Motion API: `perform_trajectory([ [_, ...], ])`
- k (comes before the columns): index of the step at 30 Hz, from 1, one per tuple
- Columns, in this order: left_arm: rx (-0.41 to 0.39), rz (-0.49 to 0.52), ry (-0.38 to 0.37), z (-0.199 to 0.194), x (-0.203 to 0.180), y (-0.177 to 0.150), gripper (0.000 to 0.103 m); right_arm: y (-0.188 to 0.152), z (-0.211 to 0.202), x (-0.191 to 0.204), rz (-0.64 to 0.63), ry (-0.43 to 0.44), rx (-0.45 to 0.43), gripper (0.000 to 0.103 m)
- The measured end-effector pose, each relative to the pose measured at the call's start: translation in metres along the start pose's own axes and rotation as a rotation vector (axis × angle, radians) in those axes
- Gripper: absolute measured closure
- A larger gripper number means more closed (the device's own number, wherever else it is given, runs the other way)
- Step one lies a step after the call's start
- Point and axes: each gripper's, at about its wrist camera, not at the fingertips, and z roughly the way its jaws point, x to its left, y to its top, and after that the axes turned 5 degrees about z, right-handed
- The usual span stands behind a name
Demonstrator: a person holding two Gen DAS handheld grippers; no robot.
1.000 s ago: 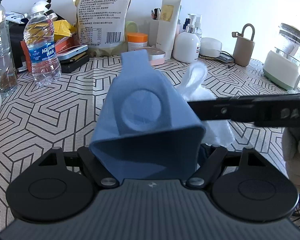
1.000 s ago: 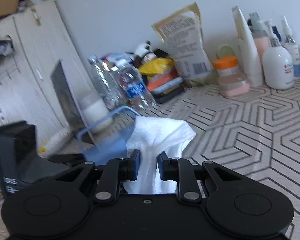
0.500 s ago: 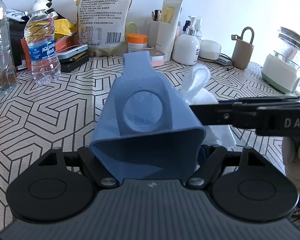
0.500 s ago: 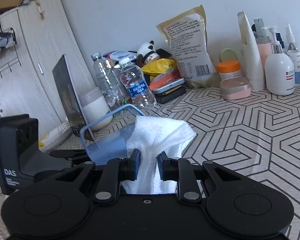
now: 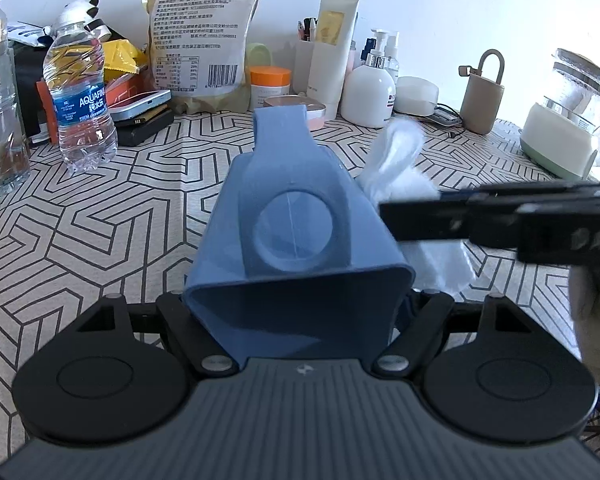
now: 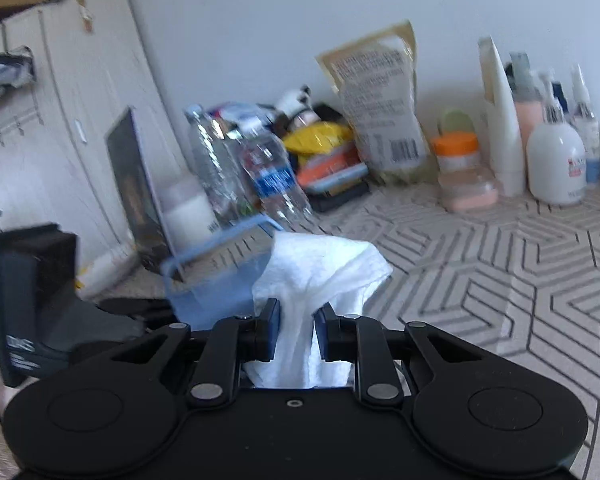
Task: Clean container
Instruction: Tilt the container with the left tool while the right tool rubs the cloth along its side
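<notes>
Centrally: blue container (image 5: 295, 248), clamped in the left gripper (image 5: 300, 320), held above the patterned worktop (image 5: 99, 220). Beside it, touching: white cloth (image 6: 320, 280), pinched in the right gripper (image 6: 295, 332). Behind: water bottle (image 5: 79, 100), food pouch (image 5: 199, 32).

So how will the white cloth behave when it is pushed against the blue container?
The cloth looks floppy: it bunches and droops above the right gripper. Probably light and soft, so it should fold against the container instead of pushing it.
</notes>
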Motion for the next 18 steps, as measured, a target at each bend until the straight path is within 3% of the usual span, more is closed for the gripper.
perform_trajectory([
  [12, -0.002, 0.0, 0.005, -0.003, 0.006, -0.003, 0.025, -0.005, 0.012, -0.004, 0.005, -0.067, 0.064, 0.078],
  [18, -0.001, 0.001, 0.006, -0.005, 0.007, -0.003, 0.025, -0.004, 0.01, -0.003, -0.002, -0.058, 0.051, 0.078],
])
